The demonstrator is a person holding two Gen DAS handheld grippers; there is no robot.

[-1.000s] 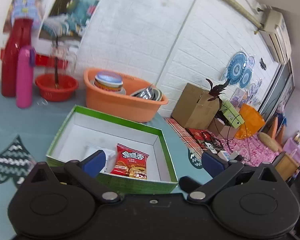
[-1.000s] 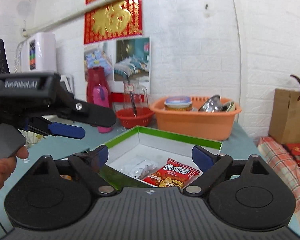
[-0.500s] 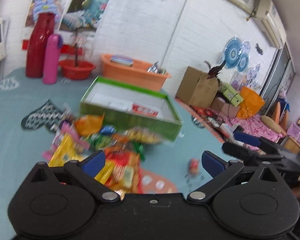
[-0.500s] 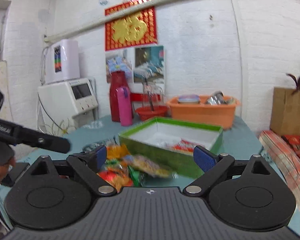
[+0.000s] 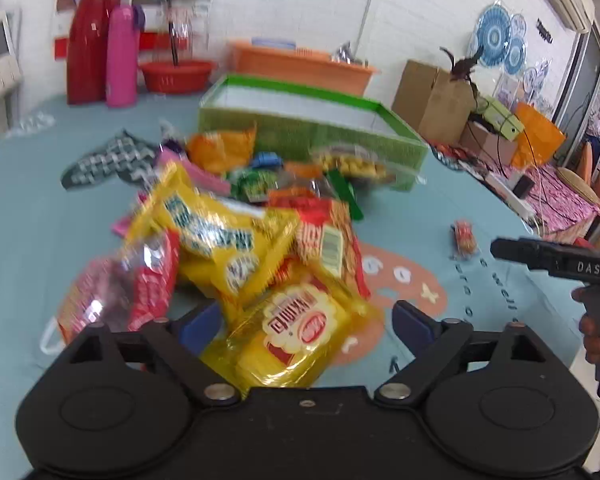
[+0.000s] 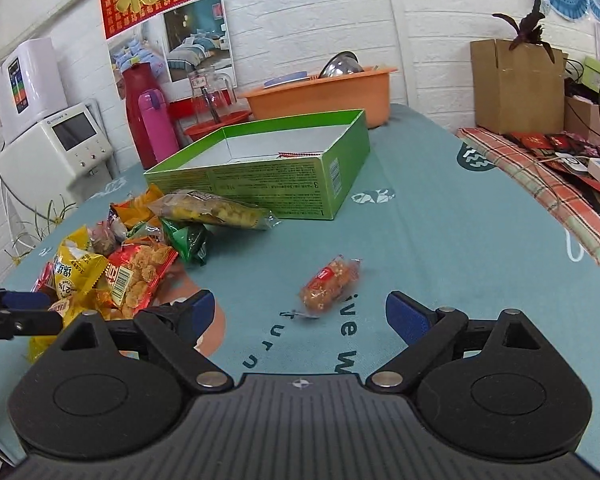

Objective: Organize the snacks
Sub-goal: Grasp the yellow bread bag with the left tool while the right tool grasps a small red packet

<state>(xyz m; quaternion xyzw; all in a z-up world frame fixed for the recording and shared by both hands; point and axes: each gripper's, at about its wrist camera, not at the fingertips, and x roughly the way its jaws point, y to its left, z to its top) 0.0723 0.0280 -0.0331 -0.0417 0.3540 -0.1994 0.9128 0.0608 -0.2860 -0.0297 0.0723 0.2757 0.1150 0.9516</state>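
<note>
Both grippers are down low over the teal surface (image 6: pixel 440 216) and neither one has anything in it. The left gripper (image 5: pixel 306 322) has its fingers spread wide, hanging right over the near end of the snack pile (image 5: pixel 236 224). A shiny yellow packet with a red label (image 5: pixel 296 336) sits between the two blue pads, but the pads look clear of it on both sides, though that view is pretty motion-blurred. Just behind it there's a bigger yellow bag with blue print (image 5: pixel 216 236), a red packet with a barcode (image 5: pixel 328 240) and a red-and-clear bag (image 5: pixel 120 284) off to the left.

The right gripper (image 6: pixel 296 312) is spread wide too, with a small orange snack pack (image 6: pixel 329 283) lying on its own just ahead of the gap between the fingers, apart from the pile. In this view the pile sits off to the left, and a long clear bag of yellow snacks (image 6: pixel 210 209) lies right against the front wall of the green box (image 6: pixel 260 184).

The box is open-topped, white inside, further back on the surface. Only the edge of a red packet (image 6: pixel 292 155) shows over its wall. An orange basin (image 6: pixel 324 94) with bowls sits behind it near the wall, and a red jug (image 6: pixel 140 112) and pink bottle (image 6: pixel 156 126) are to the left.
</note>
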